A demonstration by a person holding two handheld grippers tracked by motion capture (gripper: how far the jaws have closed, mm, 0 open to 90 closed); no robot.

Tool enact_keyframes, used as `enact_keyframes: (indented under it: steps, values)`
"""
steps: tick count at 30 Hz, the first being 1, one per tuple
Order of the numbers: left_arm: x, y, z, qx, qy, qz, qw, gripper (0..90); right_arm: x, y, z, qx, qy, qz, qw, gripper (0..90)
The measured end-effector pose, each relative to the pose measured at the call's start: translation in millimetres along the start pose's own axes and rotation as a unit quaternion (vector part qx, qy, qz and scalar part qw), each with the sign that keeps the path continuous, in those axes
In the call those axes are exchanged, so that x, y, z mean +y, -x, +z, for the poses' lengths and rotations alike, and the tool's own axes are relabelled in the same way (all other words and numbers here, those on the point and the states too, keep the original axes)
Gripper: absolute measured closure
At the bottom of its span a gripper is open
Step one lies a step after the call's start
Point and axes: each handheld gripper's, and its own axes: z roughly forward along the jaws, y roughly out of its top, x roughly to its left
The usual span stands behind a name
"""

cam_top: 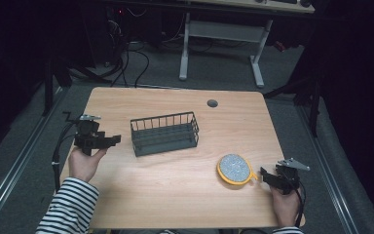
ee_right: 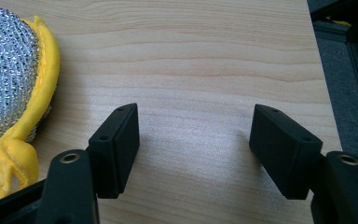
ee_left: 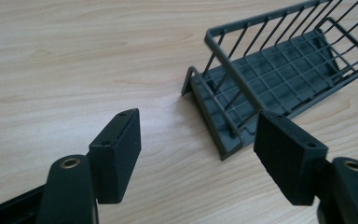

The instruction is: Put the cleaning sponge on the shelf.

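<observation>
A dark grey wire basket [cam_top: 164,133] stands near the middle of the wooden table [cam_top: 175,195]. My left gripper [cam_top: 111,141] hovers just to its left, held in a hand with a striped sleeve, jaws open and empty. In the left gripper view the basket [ee_left: 279,70] lies ahead and to the right of my left gripper [ee_left: 198,149], its near corner close to the right jaw. A round yellow-rimmed silver scouring pad [cam_top: 234,169] lies at the front right. My right gripper [cam_top: 263,174] is open just right of it. In the right gripper view the pad [ee_right: 9,79] sits left of my right gripper [ee_right: 193,144].
A round cable hole [cam_top: 212,103] is in the table's far right part. The table's right edge [ee_right: 324,93] runs close beside my right gripper. A white desk frame [cam_top: 224,44] stands on the floor beyond the table.
</observation>
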Motion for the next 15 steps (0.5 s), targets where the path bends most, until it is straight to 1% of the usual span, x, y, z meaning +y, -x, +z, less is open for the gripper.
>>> enact_keyframes:
  steps: [1,3,5,6,9,12,13,15]
  values:
    - [0.0,0.0,0.0,0.000,0.000,0.000,1.0000,32.6,0.0,0.0,0.0,0.000,0.000,0.000,1.0000,33.4]
    - [4.9,3.4,1.3,-0.005,0.000,0.001,1.0000,32.7,0.0,0.1,0.1,0.001,0.001,0.000,1.0000,33.3]
    - [9.2,6.8,3.2,-0.004,-0.004,0.009,0.9999,32.8,0.0,0.0,0.0,0.001,0.000,0.000,1.0000,33.4]
    - [13.0,9.7,5.3,-0.007,-0.007,0.012,0.9999,33.0,0.0,0.2,0.1,0.000,0.000,-0.001,1.0000,33.3]
    - [16.8,13.1,7.9,-0.004,-0.011,0.017,0.9998,33.0,0.0,0.1,0.0,0.001,0.000,0.000,1.0000,33.3]
    - [22.6,17.0,11.1,-0.005,-0.014,0.024,0.9996,33.2,0.0,0.1,0.1,0.001,0.000,-0.002,1.0000,33.3]
    - [24.4,17.8,12.2,-0.010,-0.016,0.022,0.9996,33.2,0.0,0.1,0.1,0.001,0.000,-0.002,1.0000,33.3]
    - [28.2,20.0,15.2,-0.006,-0.023,0.028,0.9993,33.2,0.0,0.1,0.1,0.001,0.000,-0.002,1.0000,33.3]
